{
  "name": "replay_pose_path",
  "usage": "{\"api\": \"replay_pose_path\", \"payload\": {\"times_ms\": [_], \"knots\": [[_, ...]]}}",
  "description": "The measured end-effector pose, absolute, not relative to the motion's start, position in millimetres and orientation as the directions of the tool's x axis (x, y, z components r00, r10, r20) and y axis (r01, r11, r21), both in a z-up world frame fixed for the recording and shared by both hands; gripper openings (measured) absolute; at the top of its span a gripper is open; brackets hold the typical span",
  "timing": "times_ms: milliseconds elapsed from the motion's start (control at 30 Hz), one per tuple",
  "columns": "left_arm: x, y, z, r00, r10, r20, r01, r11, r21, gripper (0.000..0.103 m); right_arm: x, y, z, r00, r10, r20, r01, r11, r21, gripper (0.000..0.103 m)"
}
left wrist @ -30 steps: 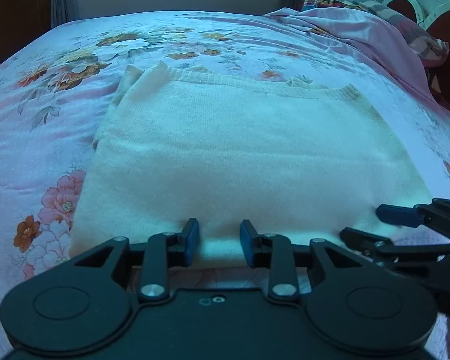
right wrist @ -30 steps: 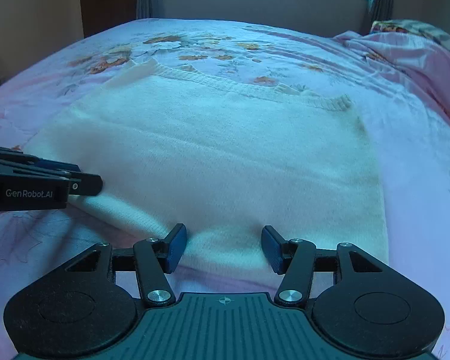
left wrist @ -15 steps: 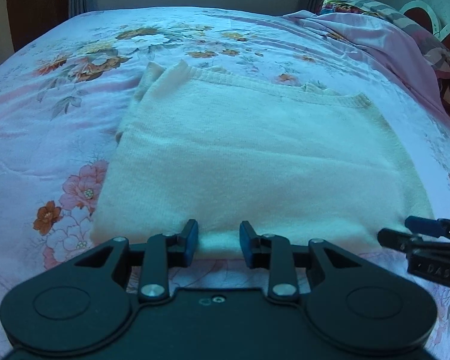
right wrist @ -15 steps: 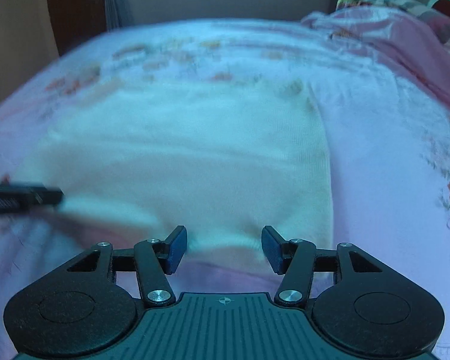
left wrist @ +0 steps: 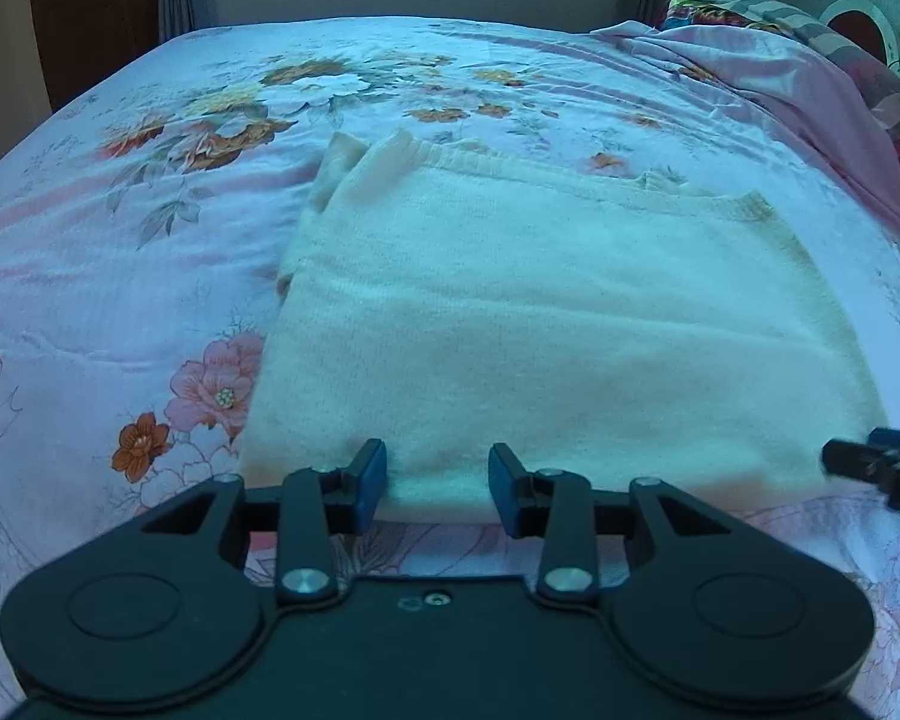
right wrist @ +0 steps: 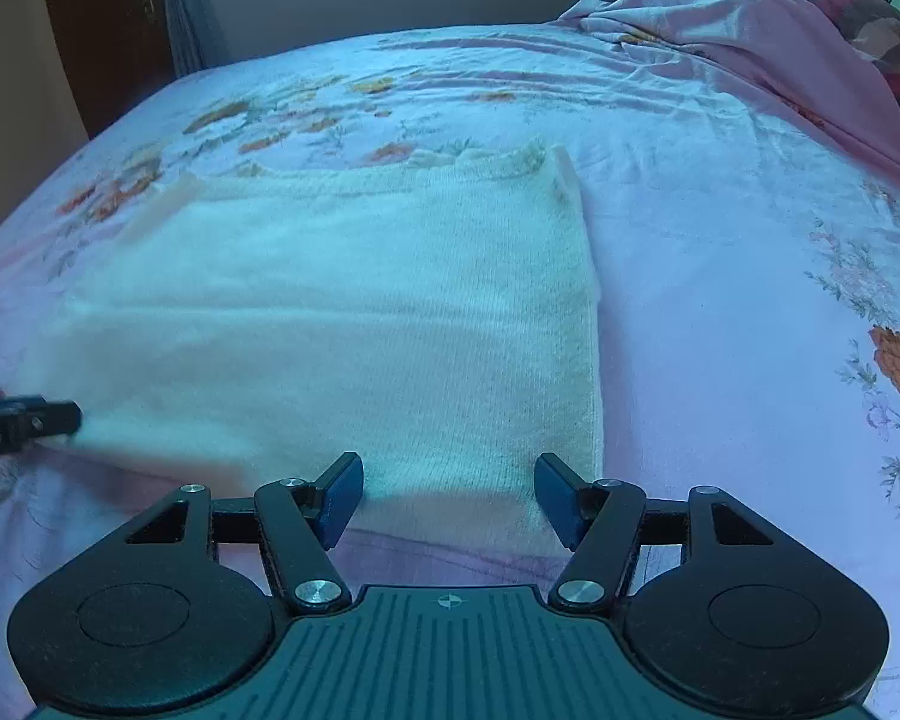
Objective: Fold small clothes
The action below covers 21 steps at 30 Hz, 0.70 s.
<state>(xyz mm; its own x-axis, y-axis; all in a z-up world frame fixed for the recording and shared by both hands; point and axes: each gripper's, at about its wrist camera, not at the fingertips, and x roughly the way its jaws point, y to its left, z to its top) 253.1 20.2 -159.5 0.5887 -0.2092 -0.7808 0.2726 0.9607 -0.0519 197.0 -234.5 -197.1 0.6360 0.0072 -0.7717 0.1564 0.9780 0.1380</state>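
A cream knitted sweater (left wrist: 540, 324) lies folded flat in a rectangle on the floral bedspread; it also shows in the right wrist view (right wrist: 342, 324). My left gripper (left wrist: 437, 483) is open and empty at the near edge of the sweater, toward its left side. My right gripper (right wrist: 449, 495) is open and empty at the near edge, by the sweater's right corner. The right gripper's tip (left wrist: 876, 465) shows at the right of the left wrist view, and the left gripper's tip (right wrist: 24, 420) at the left of the right wrist view.
The pink floral bedspread (left wrist: 120, 276) covers the bed around the sweater. A bunched pink blanket and pillows (right wrist: 780, 42) lie at the far right. A dark wooden door (left wrist: 90, 18) and curtains stand beyond the bed's far left.
Both grippers have drawn back and apart along the sweater's near edge; the right view has swung toward the sweater's right corner. Both stay open. The sweater has not moved.
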Motion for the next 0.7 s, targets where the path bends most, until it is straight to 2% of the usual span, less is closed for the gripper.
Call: {"api": "replay_pose_path", "payload": {"times_ms": [100,167,267,500,700], "knots": [[257,20,-156,0.594,-0.221,-0.774,0.273,0.96,-0.066,0.036,192,-236,-178,0.696,0.015,-0.718,0.151,0.974,0.166,0.063],[261,18,-154,0.595,-0.23,-0.77,0.273,0.959,-0.076,0.037,198,-233,-180,0.686,0.021,-0.728,0.126,0.981,0.147,0.063],[268,12,-155,0.597,-0.225,-0.77,0.277,0.959,-0.066,0.038,210,-231,-202,0.613,0.021,-0.79,0.133,0.983,0.129,0.063],[299,2,-155,0.61,-0.213,-0.763,0.283,0.958,-0.041,0.041,226,-237,-185,0.695,0.039,-0.718,0.108,0.981,0.158,0.063],[336,-7,-165,0.62,-0.198,-0.759,0.271,0.962,-0.029,0.046,269,-245,-195,0.689,0.034,-0.724,0.123,0.979,0.163,0.064]]}}
